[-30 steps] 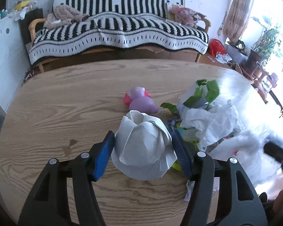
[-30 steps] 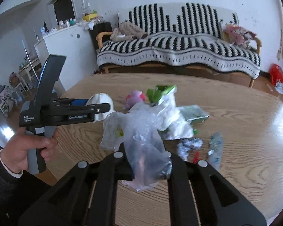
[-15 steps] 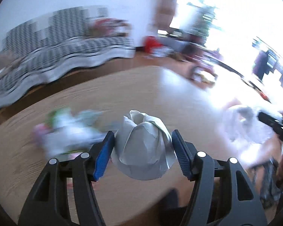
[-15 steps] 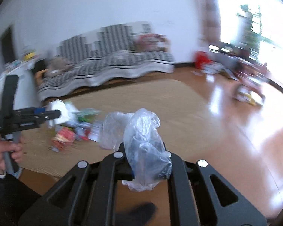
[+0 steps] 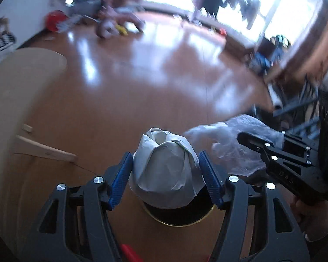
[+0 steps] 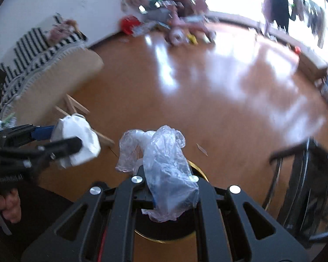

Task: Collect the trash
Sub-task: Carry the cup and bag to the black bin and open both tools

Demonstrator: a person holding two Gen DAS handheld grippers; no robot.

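My left claw (image 5: 166,170) squeezes a crumpled white paper wad (image 5: 164,170) between its blue pads (image 5: 210,179), with the jaws partly apart around it. My right claw (image 6: 172,187) is closed tight on a clear plastic bag (image 6: 164,159). Both pieces of trash hang over the shiny brown floor (image 6: 207,100), right above a round dark bin with a gold rim (image 5: 177,216). The wooden surface (image 5: 13,100) sits off to the left. A dark chair (image 6: 306,174) stands on the right.
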